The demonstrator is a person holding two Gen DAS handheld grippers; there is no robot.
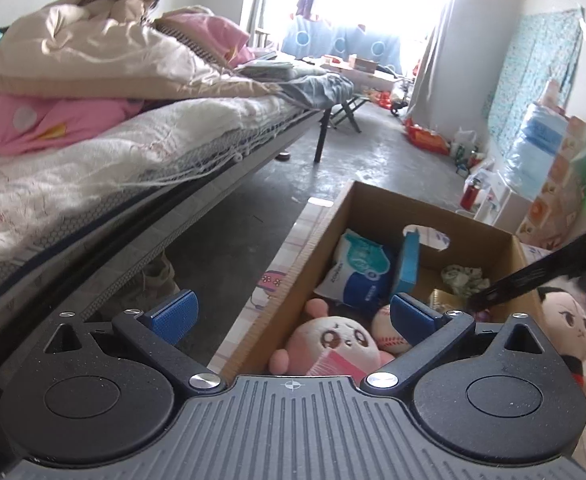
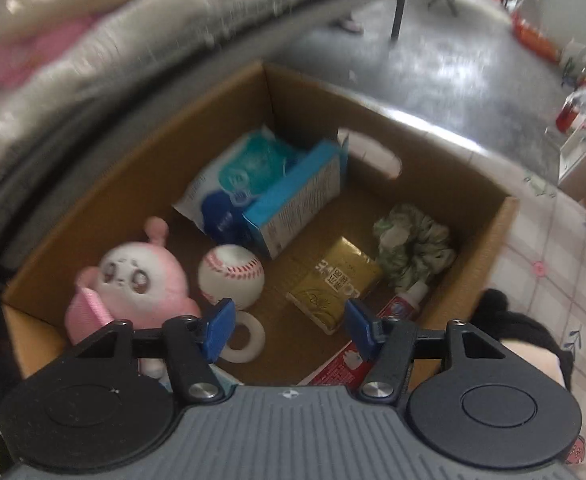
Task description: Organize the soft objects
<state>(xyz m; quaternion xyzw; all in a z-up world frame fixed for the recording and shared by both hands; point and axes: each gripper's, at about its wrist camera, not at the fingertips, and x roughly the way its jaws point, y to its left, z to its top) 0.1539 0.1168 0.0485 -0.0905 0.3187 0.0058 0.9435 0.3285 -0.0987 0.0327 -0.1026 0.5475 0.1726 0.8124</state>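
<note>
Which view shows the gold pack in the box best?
The right wrist view: the gold pack lies in full sight on the box floor beside the baseball. The left wrist view shows only a gold corner behind its own finger.

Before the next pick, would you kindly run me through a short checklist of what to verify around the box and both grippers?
1. Right gripper empty, jaws apart: ok.
2. Left gripper empty, jaws wide: ok.
3. Cardboard box has bare floor left for more: ok.
4. Dark-haired doll in reach, lying outside the box on its right: ok.
5. Pink plush and baseball settled in the box: ok.
6. Everything in the box soft: cannot tell.
</note>
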